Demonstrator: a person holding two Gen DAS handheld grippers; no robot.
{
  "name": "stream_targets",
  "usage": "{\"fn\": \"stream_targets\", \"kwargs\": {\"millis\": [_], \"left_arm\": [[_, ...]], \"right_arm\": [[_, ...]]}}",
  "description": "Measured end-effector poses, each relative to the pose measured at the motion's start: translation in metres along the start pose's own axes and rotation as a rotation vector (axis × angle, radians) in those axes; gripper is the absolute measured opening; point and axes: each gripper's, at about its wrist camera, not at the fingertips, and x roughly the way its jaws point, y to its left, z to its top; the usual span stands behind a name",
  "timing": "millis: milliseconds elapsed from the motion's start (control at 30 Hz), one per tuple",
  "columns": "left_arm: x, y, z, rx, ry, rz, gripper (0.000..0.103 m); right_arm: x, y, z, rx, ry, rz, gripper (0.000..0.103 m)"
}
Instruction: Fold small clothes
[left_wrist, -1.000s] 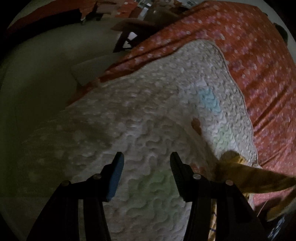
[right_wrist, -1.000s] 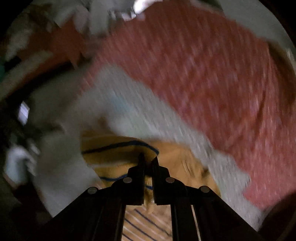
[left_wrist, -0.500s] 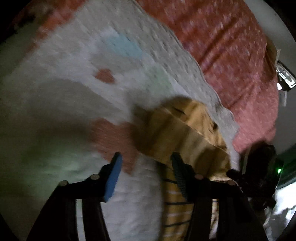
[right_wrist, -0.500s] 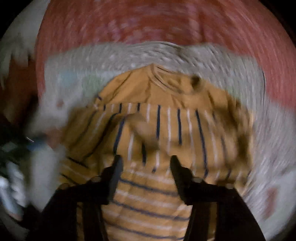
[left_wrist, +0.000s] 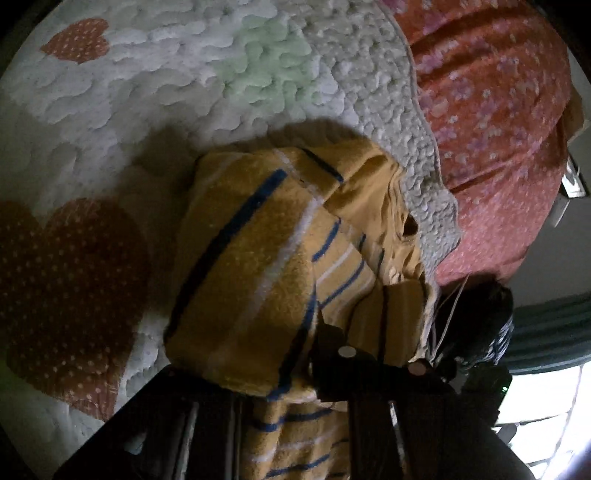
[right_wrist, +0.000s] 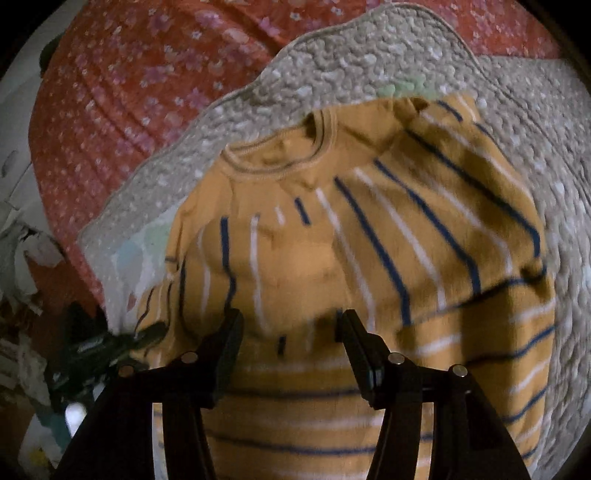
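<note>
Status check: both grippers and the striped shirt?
Left gripper just closed on the yellow striped shirt. Right gripper open above it. Shirt lies on quilt; nothing in the way.

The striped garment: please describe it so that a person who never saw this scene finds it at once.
A red flowered bedspread covers the bed, and a white quilted blanket with heart patches lies on it. On that blanket lies the small shirt. It alone is mustard yellow with thin blue and white stripes and a ribbed round collar.
</note>
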Motion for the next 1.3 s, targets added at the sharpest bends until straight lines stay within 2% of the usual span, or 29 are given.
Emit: {"fn": "stream_targets", "kwargs": {"millis": [133, 167, 200, 233, 300, 333, 433, 567, 733, 1000, 1133, 1233, 1300], "left_arm": [[-0.015, -0.008, 0.002, 0.023, -0.038, -0.032, 0.013], [-0.019, -0.011, 0.002, 0.027, -0.048, -0.048, 0.013], [-0.023, -0.013, 0.002, 0.031, -0.058, -0.059, 0.013], [-0.028, -0.015, 0.003, 0.037, -0.070, -0.064, 0.013], [-0.039, -0.017, 0.005, 0.039, -0.103, -0.079, 0.012], [-0.046, -0.016, 0.007, 0.037, -0.125, -0.096, 0.008], [-0.066, -0.008, 0.016, -0.009, -0.180, -0.172, 0.008], [-0.090, 0.010, 0.027, -0.076, -0.247, -0.199, 0.008], [-0.104, 0.036, 0.033, -0.175, -0.287, -0.203, 0.008], [-0.126, 0.063, 0.032, -0.258, -0.331, -0.204, 0.008], [-0.134, 0.065, 0.032, -0.257, -0.354, -0.206, 0.008], [-0.131, 0.057, 0.030, -0.228, -0.351, -0.187, 0.008], [-0.127, 0.047, 0.027, -0.194, -0.344, -0.174, 0.008]], "right_arm": [[0.026, 0.005, 0.014, -0.006, 0.034, -0.050, 0.061], [0.031, 0.011, 0.016, -0.021, 0.045, -0.049, 0.044], [0.032, 0.019, 0.020, -0.041, 0.055, -0.034, 0.005], [0.032, 0.027, 0.023, -0.057, 0.064, -0.026, 0.004], [0.022, 0.052, 0.032, -0.121, 0.025, -0.034, 0.004], [0.017, 0.066, 0.037, -0.157, 0.009, -0.036, 0.004], [-0.003, 0.117, 0.055, -0.249, -0.045, 0.001, 0.004], [-0.014, 0.187, 0.070, -0.344, -0.075, 0.070, 0.004], [-0.004, 0.267, 0.064, -0.452, -0.066, 0.156, 0.004], [0.005, 0.401, 0.044, -0.671, -0.099, 0.275, 0.004], [-0.002, 0.425, 0.040, -0.744, -0.125, 0.287, 0.003], [-0.001, 0.408, 0.047, -0.741, -0.136, 0.235, 0.003], [0.000, 0.379, 0.060, -0.702, -0.144, 0.186, 0.003]]}}
